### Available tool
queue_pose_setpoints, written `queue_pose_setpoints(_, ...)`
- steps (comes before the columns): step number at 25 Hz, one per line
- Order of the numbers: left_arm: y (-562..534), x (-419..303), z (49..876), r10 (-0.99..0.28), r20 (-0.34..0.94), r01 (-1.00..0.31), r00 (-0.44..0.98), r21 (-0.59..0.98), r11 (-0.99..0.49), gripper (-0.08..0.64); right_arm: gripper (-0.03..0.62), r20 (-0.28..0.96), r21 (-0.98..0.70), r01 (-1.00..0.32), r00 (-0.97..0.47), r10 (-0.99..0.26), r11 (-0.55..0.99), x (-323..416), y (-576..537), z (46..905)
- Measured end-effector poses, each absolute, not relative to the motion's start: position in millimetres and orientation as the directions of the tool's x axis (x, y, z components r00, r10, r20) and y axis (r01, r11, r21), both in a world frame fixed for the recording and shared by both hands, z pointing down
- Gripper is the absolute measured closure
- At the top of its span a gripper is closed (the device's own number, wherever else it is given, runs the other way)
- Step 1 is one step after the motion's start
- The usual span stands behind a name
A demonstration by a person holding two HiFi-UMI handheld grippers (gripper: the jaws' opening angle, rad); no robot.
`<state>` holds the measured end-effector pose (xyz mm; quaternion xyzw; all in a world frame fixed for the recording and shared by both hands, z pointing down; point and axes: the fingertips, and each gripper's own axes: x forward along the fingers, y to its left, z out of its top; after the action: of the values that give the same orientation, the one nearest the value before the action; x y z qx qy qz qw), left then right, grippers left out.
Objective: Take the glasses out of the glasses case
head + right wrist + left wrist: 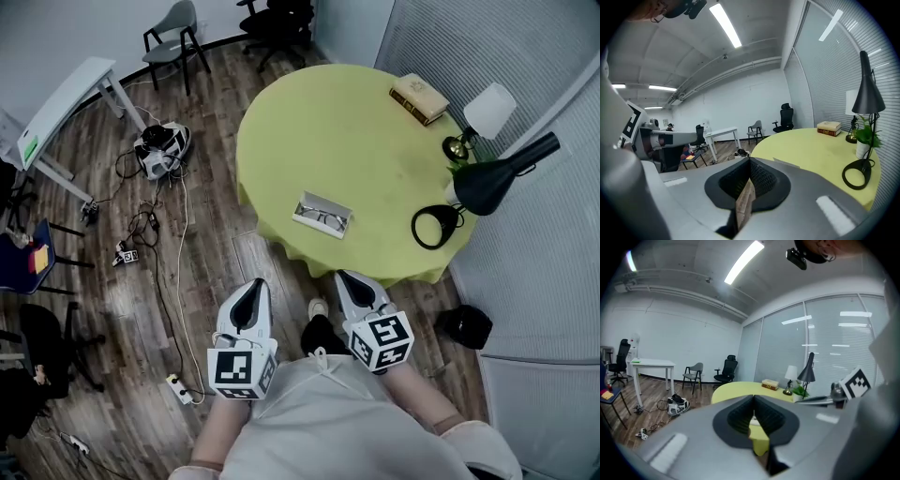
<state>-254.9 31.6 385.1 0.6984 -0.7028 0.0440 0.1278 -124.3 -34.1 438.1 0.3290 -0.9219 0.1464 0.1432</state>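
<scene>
Glasses [325, 220] lay in the open glasses case [302, 208] near the tabletop's [356, 131] front edge, well apart from the left tongs [253, 289] and right tongs [349, 279], both pressed together and empty. The reach seemed not yet begun; it would call for spreading one pair over the frame.

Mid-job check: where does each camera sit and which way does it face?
Head view: on the person's head, steeply down at the yellow table and glasses case; torso, left claw and right claw at bottom.
Left gripper view: on the left claw, facing across the table toward the book; own shut jaws in front, right claw's cube at right.
Right gripper view: on the right claw, facing along the table; own shut jaws in front, left claw at left.
Shared: all show table, book, black lamp.
</scene>
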Motion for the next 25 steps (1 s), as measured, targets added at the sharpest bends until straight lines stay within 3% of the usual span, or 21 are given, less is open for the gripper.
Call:
queue_pose_setpoints(17,-170.8,-200.3,447.4,-0.928,0.325,-0.984,0.181,0.059,-0.171,0.554,0.592,0.42,-0.196,-0.684,-0.706,-0.57,0.703,-80.4,-221.1,481.5)
queue_pose_setpoints(25,-219.0,-210.5,493.7,-0.824,0.477,-0.95,0.307,0.094,-0.299,0.554,0.592,0.469,-0.219,-0.785,-0.605,-0.643,0.579,-74.5,-249.6,500.2)
